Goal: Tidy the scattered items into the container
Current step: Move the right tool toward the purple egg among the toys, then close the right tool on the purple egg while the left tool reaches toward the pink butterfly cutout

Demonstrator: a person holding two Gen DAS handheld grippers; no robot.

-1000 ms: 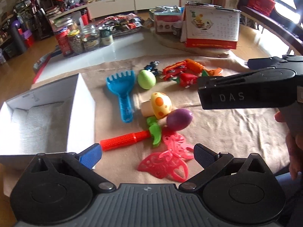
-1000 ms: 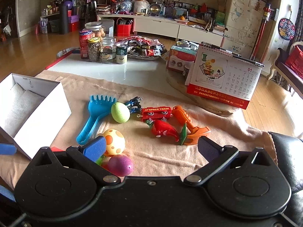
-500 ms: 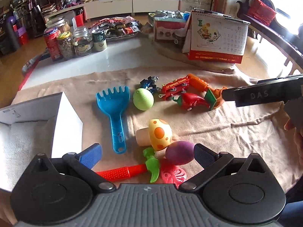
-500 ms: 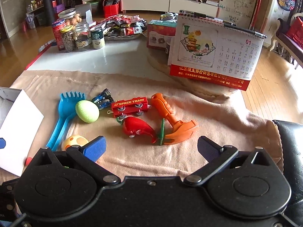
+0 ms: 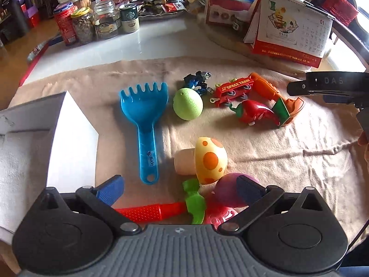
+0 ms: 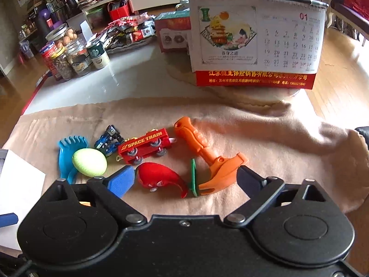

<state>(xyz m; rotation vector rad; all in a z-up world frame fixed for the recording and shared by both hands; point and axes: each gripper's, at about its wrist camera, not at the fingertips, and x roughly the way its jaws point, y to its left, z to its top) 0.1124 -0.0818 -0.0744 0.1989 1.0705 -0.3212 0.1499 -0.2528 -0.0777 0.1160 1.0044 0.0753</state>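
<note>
The red chili toy (image 6: 161, 177) lies on the beige cloth (image 6: 276, 143) between your right gripper's (image 6: 184, 180) spread jaws, which have just been narrowing but touch nothing yet. Centre the pads on its fat body, clear of the orange hammer (image 6: 207, 152) just beside it, then squeeze. Your left gripper (image 5: 180, 189) hangs open over the purple egg (image 5: 228, 191). The white box (image 5: 69, 138) waits at the cloth's left edge.
</note>
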